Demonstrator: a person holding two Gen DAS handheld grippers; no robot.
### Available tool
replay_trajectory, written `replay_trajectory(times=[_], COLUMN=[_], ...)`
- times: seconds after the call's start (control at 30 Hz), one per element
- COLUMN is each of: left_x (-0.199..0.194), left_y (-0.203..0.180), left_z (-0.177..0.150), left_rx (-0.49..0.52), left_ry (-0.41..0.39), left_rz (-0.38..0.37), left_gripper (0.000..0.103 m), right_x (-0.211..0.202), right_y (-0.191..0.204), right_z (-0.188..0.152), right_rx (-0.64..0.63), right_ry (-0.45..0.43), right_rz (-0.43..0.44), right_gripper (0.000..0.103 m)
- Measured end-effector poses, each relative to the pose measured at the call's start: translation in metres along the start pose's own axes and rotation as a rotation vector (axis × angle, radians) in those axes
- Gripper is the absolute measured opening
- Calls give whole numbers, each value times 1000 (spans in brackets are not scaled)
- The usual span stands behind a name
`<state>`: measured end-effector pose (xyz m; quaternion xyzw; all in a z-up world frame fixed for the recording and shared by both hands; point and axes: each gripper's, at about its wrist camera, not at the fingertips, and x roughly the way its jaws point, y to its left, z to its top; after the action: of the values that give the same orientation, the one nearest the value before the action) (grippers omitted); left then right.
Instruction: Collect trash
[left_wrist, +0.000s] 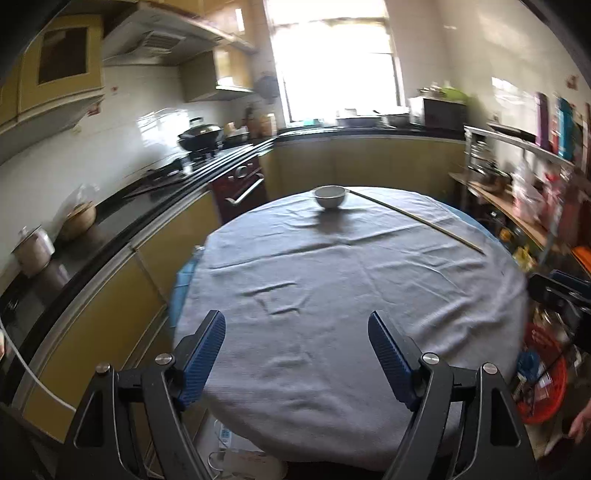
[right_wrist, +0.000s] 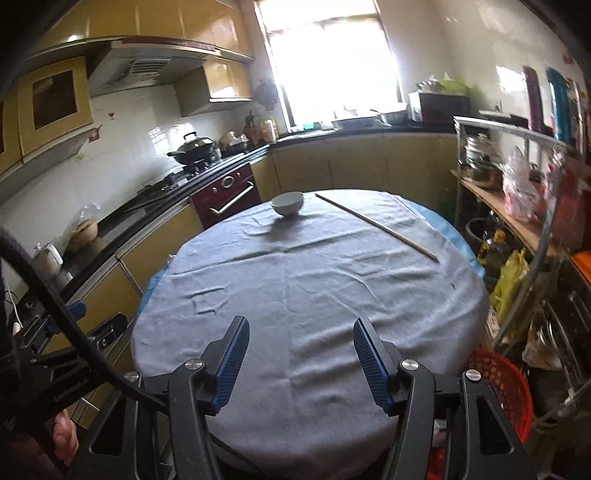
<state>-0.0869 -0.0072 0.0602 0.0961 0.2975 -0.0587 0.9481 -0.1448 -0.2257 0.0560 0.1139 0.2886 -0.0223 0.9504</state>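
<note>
Above the near edge of the round table (left_wrist: 332, 369), both the left gripper (left_wrist: 297, 325) and right gripper (right_wrist: 301, 330) hung released and empty. Far across it lay 1 bowl (left_wrist: 330, 196) and 1 thin stick (left_wrist: 417, 220), apparently uncollected.

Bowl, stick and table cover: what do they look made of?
Bowl: probably glazed ceramic, white and glossy. Stick: likely bamboo or wood, pale, thin and matte. Table cover: woven fabric, grey, matte, creased.
</note>
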Motion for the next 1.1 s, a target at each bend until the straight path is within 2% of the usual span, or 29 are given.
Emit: replay_trajectory(times=[0.2,0.43,0.73,1.1], left_x=[4,4,7,7], left_y=[22,29,21,15], left_z=[4,3,0,-5], left_rx=[-50,-66,-47,-33], left_ry=[-8,-4,13,18], left_rz=[61,66,65,57], left_gripper=[80,80,80,80], right_x=[-3,-1,19,17], right_y=[28,51,47,43], right_z=[12,-2,-22,-26], right_rx=[-31,-85,-100,-100], right_ry=[-29,-43,16,5], right_rz=[35,36,9,-12], right_gripper=[64,66,66,66])
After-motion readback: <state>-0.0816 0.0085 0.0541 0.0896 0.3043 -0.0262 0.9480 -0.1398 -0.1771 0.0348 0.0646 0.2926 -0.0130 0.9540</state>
